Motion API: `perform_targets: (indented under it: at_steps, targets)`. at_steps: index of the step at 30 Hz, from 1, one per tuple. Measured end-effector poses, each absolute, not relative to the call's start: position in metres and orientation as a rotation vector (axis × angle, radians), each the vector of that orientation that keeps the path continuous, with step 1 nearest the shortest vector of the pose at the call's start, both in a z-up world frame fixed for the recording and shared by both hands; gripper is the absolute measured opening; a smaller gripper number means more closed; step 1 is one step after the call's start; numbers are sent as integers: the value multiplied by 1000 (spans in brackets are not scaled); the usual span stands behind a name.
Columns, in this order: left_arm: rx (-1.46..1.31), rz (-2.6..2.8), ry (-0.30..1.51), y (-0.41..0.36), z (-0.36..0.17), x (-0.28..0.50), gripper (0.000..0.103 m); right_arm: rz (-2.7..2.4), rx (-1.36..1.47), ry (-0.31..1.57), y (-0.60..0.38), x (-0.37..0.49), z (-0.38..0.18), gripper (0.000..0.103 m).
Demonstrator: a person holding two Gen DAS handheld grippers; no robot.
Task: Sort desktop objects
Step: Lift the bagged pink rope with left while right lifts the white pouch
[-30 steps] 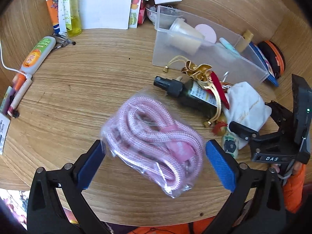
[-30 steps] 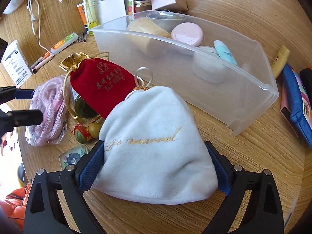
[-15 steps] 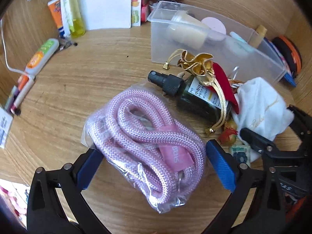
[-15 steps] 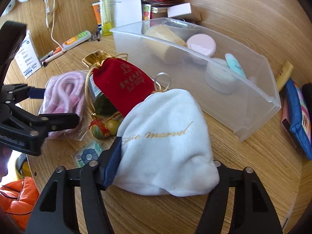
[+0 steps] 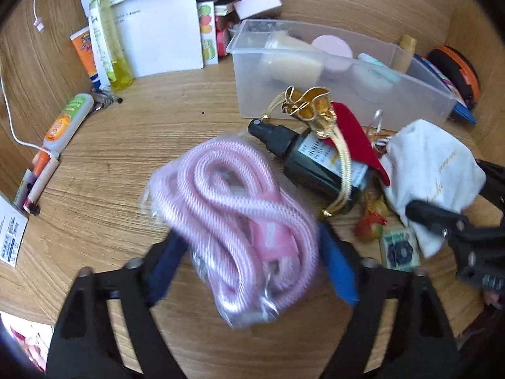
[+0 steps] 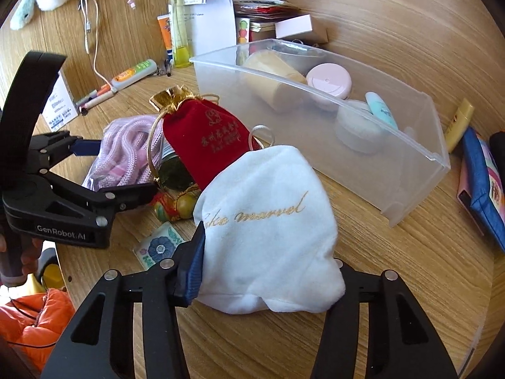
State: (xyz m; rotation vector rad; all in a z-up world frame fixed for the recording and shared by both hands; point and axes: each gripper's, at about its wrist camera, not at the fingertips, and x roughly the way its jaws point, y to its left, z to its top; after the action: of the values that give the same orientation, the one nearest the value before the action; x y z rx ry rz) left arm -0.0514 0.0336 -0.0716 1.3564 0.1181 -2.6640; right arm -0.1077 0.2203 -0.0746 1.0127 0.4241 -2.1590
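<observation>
While both claws clench | left gripper (image 5: pixel 249 259) grasps bagged pink rope (image 5: pixel 236 218), right gripper (image 6: pixel 268 268) grasps white pouch (image 6: pixel 268 227) on desk | risk: slick bag slips, pouch drags red pouch (image 6: pixel 205 142) | clear bin (image 6: pixel 410 186) beyond

black plastic left gripper (image 6: pixel 109 170), white GenRobot.AI lettering, silver screws, blue finger pads (image 5: pixel 339 273), right gripper (image 6: pixel 268 271) matching black

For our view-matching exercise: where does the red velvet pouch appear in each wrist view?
Left wrist: red velvet pouch right of centre, draped over the dark bottle.
Right wrist: pouch left of centre, above the white pouch.
Shared landmark: clear plastic bin behind it.
</observation>
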Motion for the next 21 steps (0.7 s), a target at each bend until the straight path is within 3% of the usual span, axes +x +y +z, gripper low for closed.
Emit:
perform_targets:
  at_steps: [6,14,21]
  targets:
    - [1324,-2672,171,20,-69,-43,66,-2201,1018,315,235,-110,-64,47]
    - [1248,-2639,303,-10,-69,-41,65,-2270,961,229,254,-103,-35,47]
    - [1169,-2678,314,-20,-55,-41,64,-2304,926,175,263,-103,-11,47]
